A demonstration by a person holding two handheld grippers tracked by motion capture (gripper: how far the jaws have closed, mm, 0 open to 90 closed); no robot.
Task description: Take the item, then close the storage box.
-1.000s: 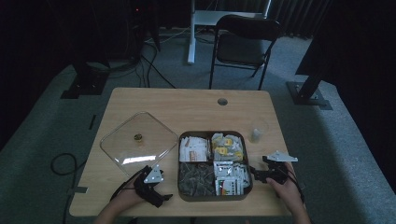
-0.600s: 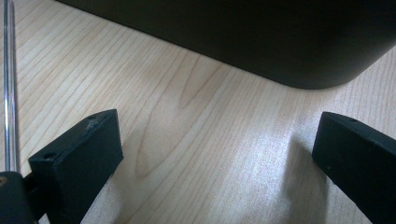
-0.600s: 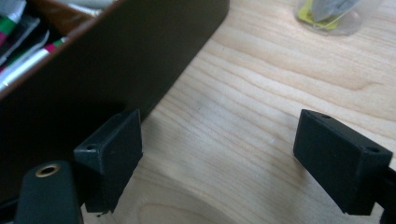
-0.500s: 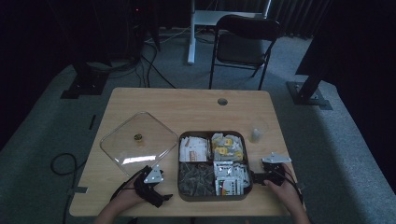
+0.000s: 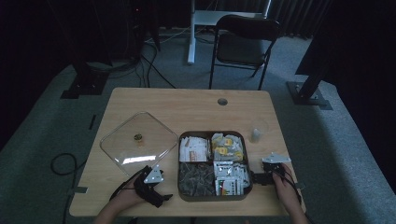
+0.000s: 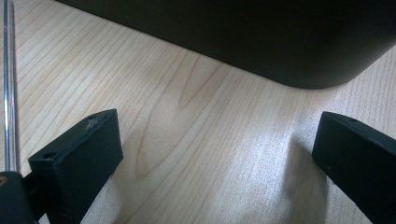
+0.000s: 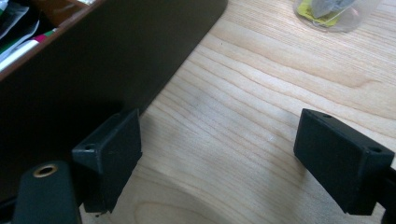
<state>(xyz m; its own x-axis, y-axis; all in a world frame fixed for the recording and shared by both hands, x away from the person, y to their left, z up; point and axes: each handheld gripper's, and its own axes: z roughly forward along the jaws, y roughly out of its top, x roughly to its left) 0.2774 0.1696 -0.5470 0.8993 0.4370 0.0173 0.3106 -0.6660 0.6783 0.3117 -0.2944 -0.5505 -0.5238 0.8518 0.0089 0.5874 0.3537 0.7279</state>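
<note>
Since the earlier frames the right gripper (image 5: 259,178) has been drawn in toward the dark four-compartment tray (image 5: 213,198) and is now held just beside its right wall, while the left gripper (image 5: 161,196) has been kept at almost the same spot on the near left of the wooden table (image 5: 187,105). In the right gripper view the jaws of this gripper (image 7: 215,154) are seen spread wide apart with nothing held between them — one jaw lies close against the tray's dark outer wall (image 7: 93,70), the other well out over bare table (image 7: 261,93). A small clear cup (image 7: 336,14) with something yellow inside is seen at the top of that view; in the high view it (image 5: 256,130) stands on the table just beside the tray's far right corner. In the left gripper view the jaws of the left gripper (image 6: 215,163) are likewise parted widely over bare wood (image 6: 187,140), nothing being gripped, and the rounded corner of the tray (image 6: 280,46) is seen ahead of them, near but apart. The tray is placed at the near middle of the table, and its compartments are filled with packets: white and orange ones in the far two, white ones in the near right, and dark ones in the near left. A clear square lid (image 5: 138,143) with a small knob at its centre lies flat on the table to the left of the tray — its edge (image 6: 9,84) appears as a bright line at the left of the left gripper view. Beyond the table a dark folding chair (image 5: 243,42) stands on the grey carpet.
</note>
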